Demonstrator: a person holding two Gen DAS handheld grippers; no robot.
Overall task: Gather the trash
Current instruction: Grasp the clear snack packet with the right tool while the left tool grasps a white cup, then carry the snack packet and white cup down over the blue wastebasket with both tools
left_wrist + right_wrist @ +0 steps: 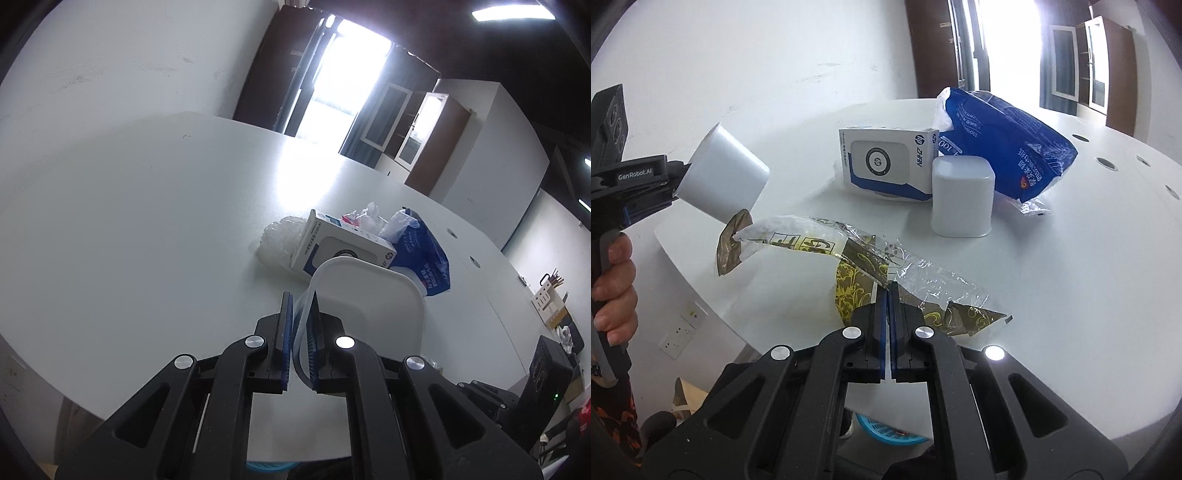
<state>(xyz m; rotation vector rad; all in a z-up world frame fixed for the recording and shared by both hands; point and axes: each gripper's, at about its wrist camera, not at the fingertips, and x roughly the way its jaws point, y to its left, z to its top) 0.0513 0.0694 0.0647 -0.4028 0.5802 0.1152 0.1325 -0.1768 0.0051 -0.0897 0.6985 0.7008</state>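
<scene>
My left gripper [301, 295] is shut on the rim of a white plastic cup [369, 306], held tilted above the white table [147, 221]. The right wrist view shows that cup [724, 173] on its side in the left gripper [674, 184], out past the table's edge. My right gripper [888, 286] is shut on a crinkled clear wrapper with gold print [812, 243], which trails off to the left above the table [1071, 277]. A person's hand [613, 280] grips the left tool's handle.
On the table lie a white and blue box [886, 162], an upturned white cup [962, 195], a blue plastic bag [1004, 147] and a clear plastic bag [280, 236]. A blue basket [886, 430] sits on the floor below the table edge.
</scene>
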